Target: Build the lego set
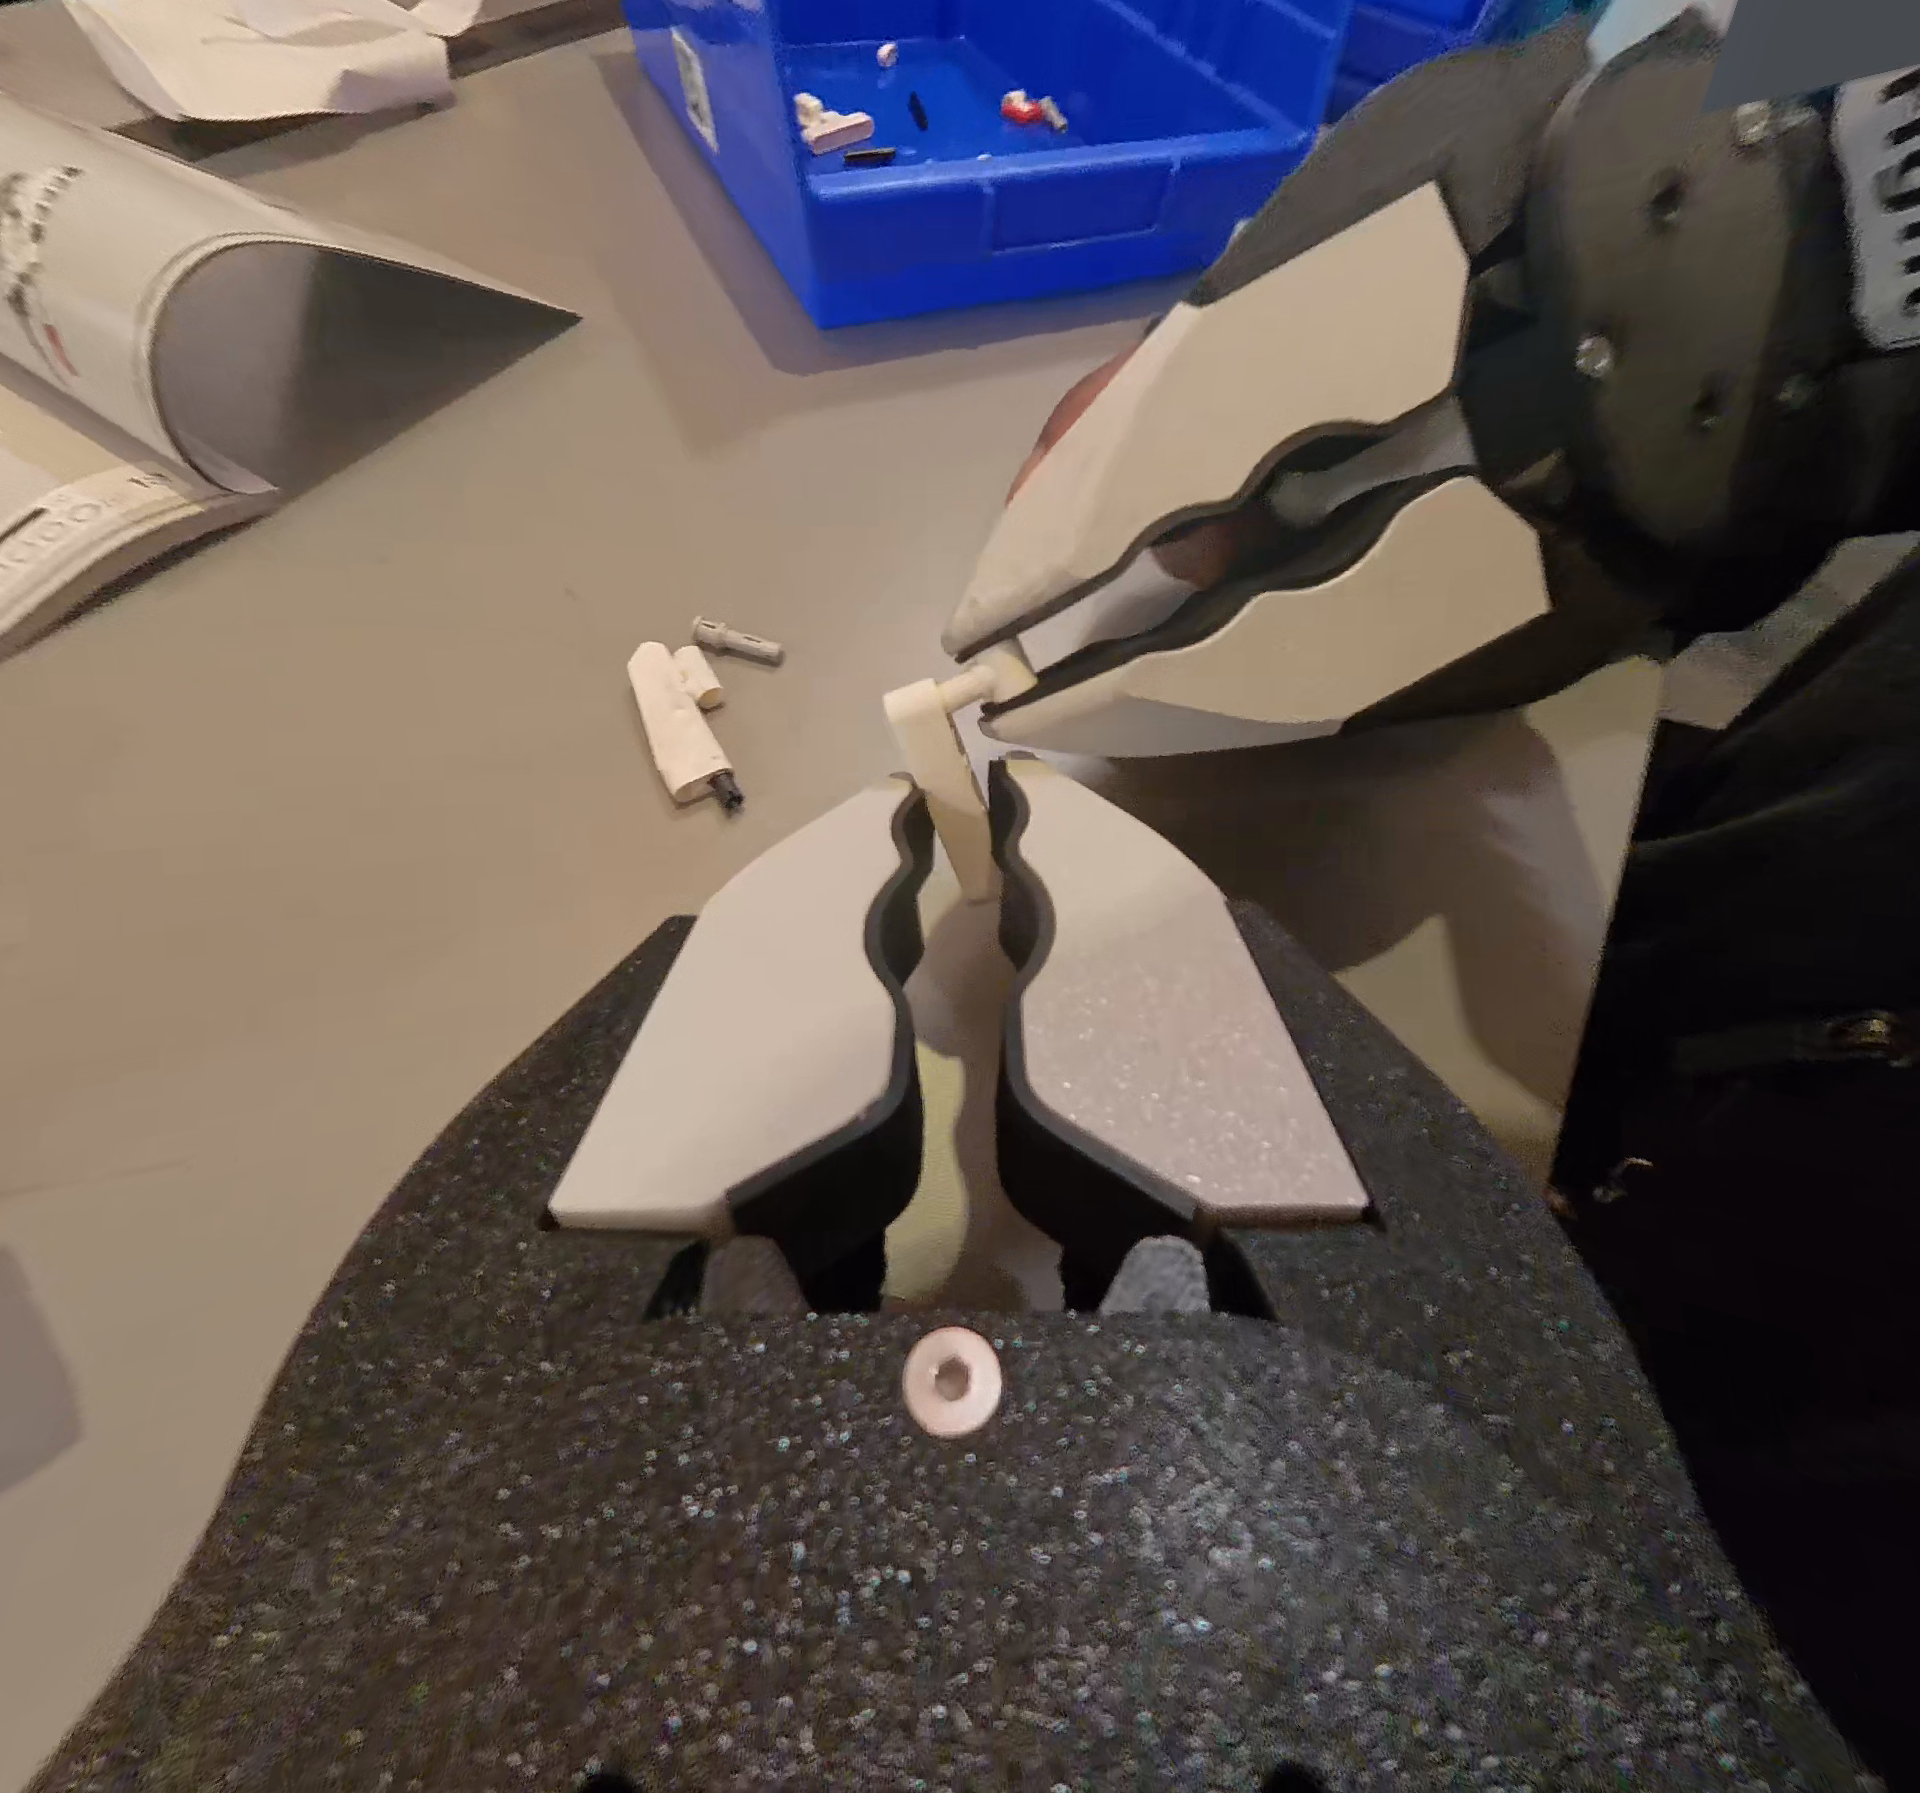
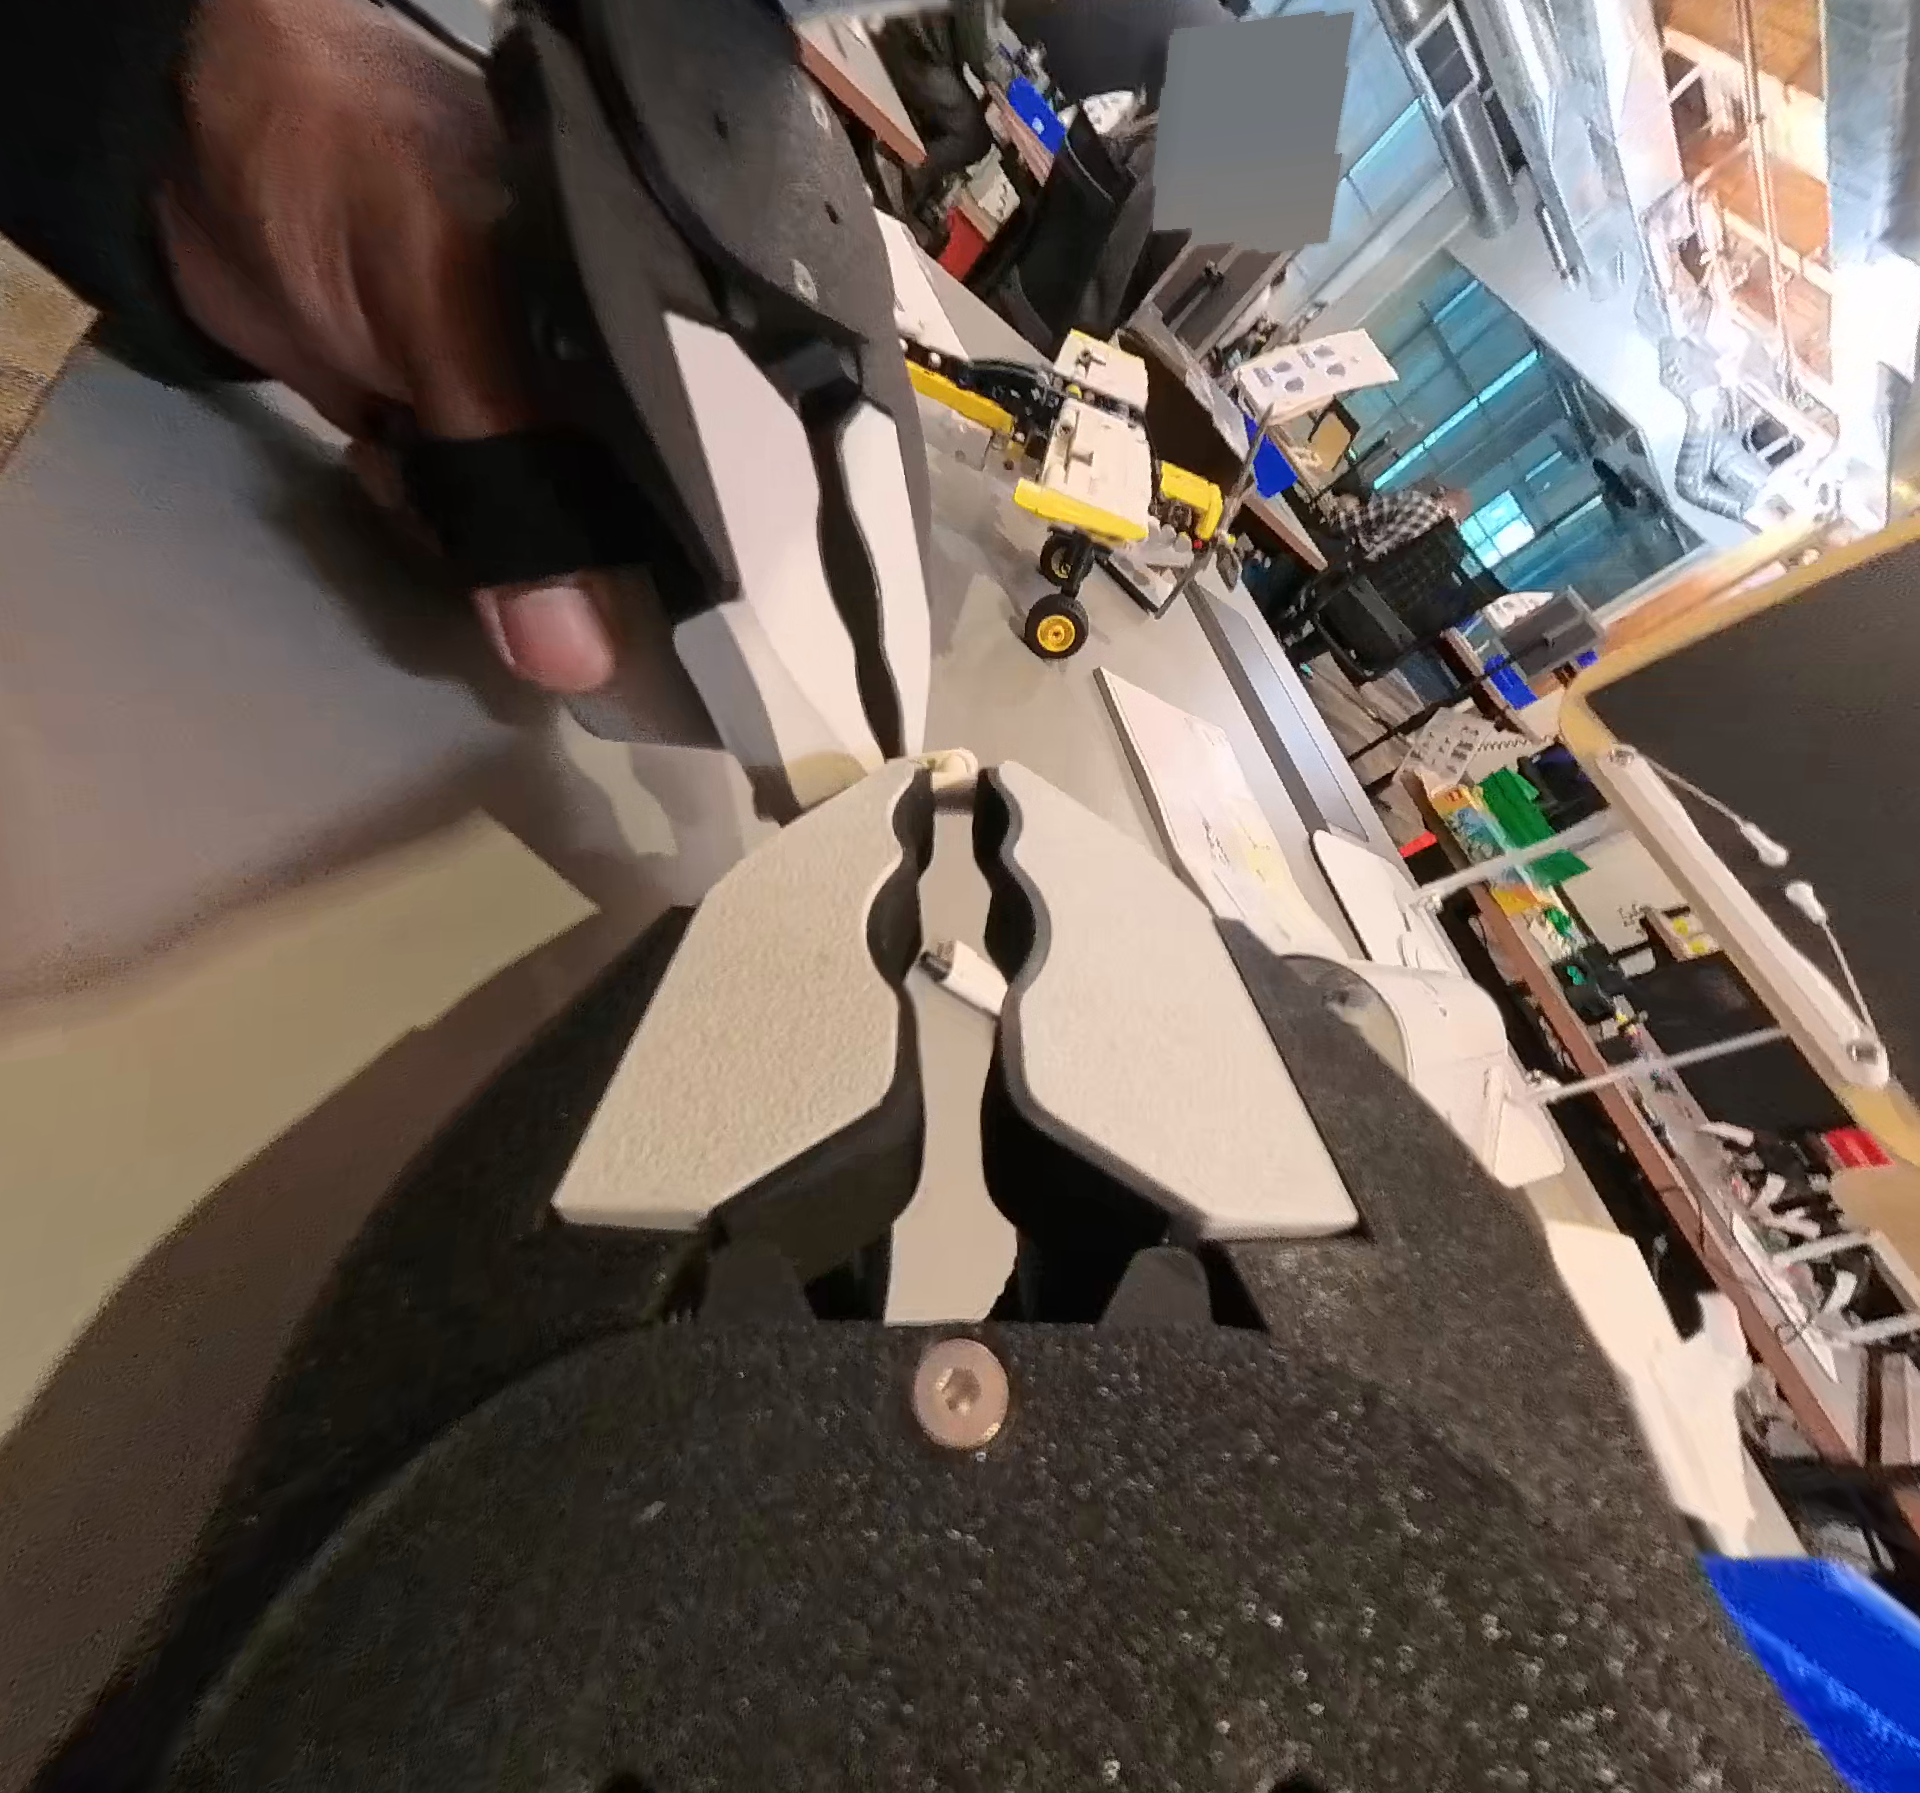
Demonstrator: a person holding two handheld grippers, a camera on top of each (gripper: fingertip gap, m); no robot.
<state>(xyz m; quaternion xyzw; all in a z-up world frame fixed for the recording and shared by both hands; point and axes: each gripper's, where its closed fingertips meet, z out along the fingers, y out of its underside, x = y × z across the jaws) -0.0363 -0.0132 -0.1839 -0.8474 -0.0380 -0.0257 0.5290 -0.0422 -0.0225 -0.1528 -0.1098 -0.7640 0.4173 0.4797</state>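
Grey desk [image 1: 436, 538] carries everything. Far side: blue bin [image 1: 1039, 216], open-topped, a few small loose parts on its floor, white, red and black. Left edge: open booklet [image 1: 156, 330] with a curled page, crumpled white paper [image 1: 281, 29] behind it. In the right wrist view, farther down the desk, a yellow and white brick-built vehicle [image 2: 1091, 476] with black and yellow wheels, and a flat white sheet [image 2: 1205, 808] lying near it.

Left gripper [image 1: 956, 787]: jaws clamped on a cream flat beam [image 1: 940, 767], standing roughly upright above the desk, lower end down between the jaws, upper end sticking out past the tips. A hand [image 2: 343, 216] grips its handle in the right wrist view.

Right gripper [image 1: 992, 678] comes in from the right, tips just above the left gripper's tips. Jaws closed on a short cream pin [image 1: 982, 678] that runs sideways into the top hole of the beam. So the two parts are joined and held from both ends, just off the desk, near its middle.

Loose on the desk left of the grippers, well apart from them: white connector piece [image 1: 675, 715] with a black stub at one end, and a small grey pin [image 1: 738, 642] just beside it.
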